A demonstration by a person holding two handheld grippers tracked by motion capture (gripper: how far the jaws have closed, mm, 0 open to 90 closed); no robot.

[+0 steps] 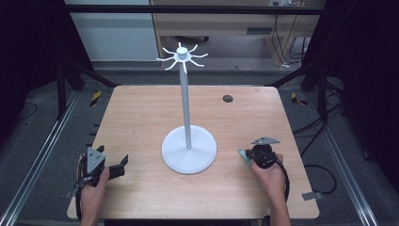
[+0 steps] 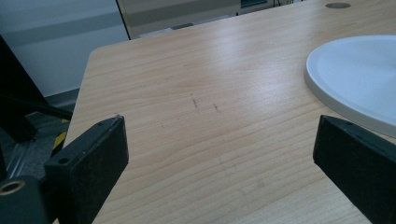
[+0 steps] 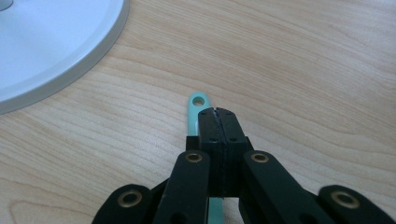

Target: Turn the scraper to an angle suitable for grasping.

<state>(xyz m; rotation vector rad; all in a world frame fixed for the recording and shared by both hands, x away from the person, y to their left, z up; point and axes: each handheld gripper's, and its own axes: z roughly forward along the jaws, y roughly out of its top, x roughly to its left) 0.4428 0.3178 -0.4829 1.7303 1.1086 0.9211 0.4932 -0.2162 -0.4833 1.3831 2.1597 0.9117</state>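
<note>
Right gripper [image 3: 215, 112] clamped shut on mint-green handle [image 3: 196, 101], eyelet end poking just past jaw tips, white stand base [image 3: 56, 51] ahead-left; left gripper [image 2: 219, 154] wide apart, bare table [image 2: 210, 84] between jaws.

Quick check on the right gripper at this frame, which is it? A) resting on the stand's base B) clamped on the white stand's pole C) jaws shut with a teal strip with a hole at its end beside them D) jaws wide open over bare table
C: in the right gripper view the right gripper has its jaws pressed together, with the teal strip running along their left side over the wooden table, apart from the white stand. Whether the strip is pinched cannot be told.
</note>
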